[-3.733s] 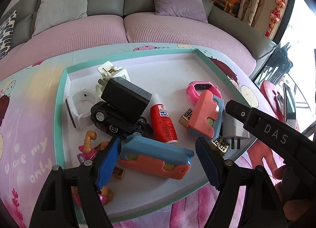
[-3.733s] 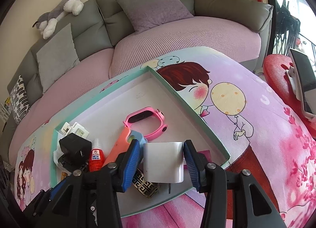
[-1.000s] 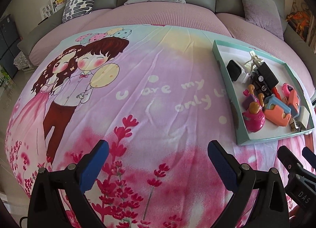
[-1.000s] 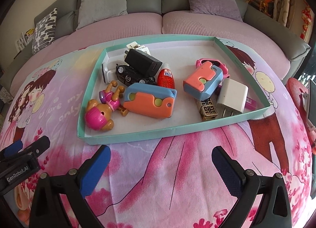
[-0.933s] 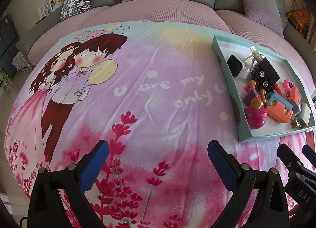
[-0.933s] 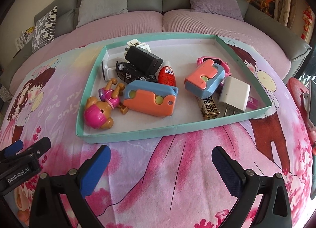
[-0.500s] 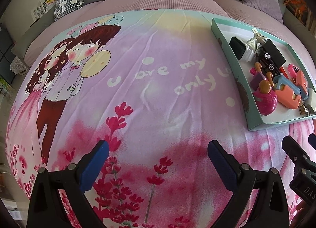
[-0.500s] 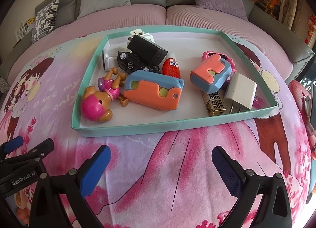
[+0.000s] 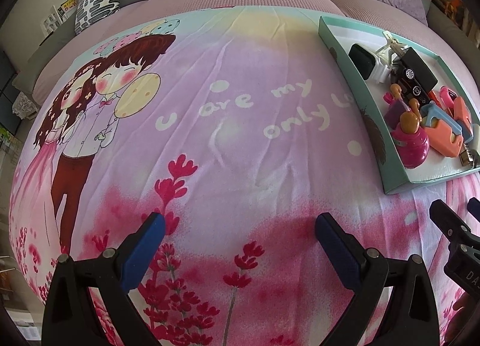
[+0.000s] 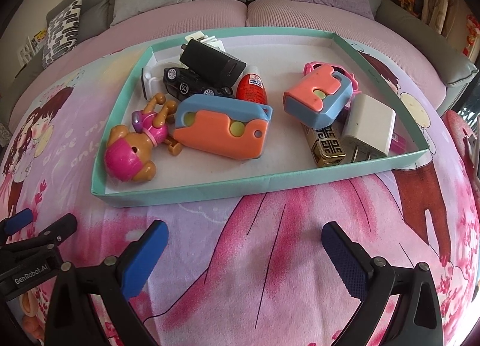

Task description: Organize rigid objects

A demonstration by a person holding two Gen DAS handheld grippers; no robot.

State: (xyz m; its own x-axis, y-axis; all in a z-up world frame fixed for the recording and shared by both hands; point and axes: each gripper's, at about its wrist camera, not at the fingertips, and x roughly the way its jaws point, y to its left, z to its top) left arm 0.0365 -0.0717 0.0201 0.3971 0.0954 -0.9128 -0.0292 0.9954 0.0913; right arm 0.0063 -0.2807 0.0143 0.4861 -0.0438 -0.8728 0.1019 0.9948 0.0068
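Both grippers' fingers (image 10: 342,253) spread, empty

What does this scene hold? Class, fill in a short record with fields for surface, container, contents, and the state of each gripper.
surface: printed cloth with a cartoon couple and pink flowers
container: shallow teal tray lying on the cloth
contents: toy dog, orange and blue toy, toy car, black charger, red bottle, white charger, gold lighter
left gripper: open, empty, over bare cloth
right gripper: open, empty, in front of the tray
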